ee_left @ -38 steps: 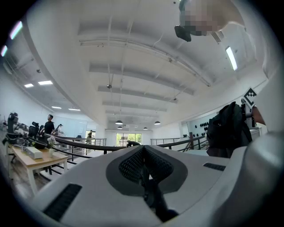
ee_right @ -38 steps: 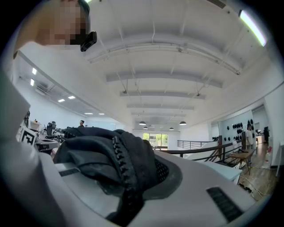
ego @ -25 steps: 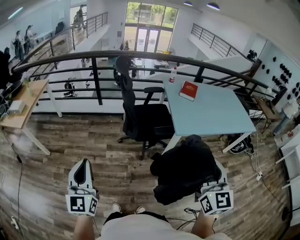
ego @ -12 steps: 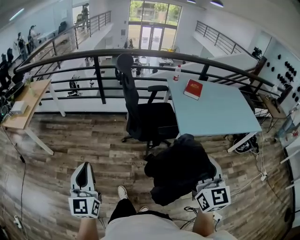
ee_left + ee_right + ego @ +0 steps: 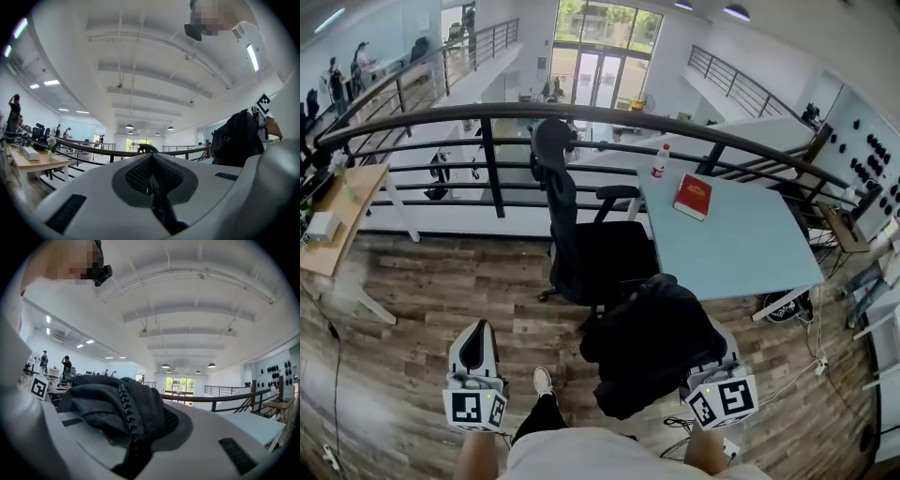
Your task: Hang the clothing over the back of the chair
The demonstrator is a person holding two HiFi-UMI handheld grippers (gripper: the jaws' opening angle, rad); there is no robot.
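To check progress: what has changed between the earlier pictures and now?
The person stepped forward, one shoe leading, bringing the black jacket nearer the office chair. Unchanged: the right hand-held gripper grips the jacket, the left hand-held gripper is shut and empty.

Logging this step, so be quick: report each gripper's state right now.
Left gripper: shut, nothing between its jaws.
Right gripper: shut on the black jacket.
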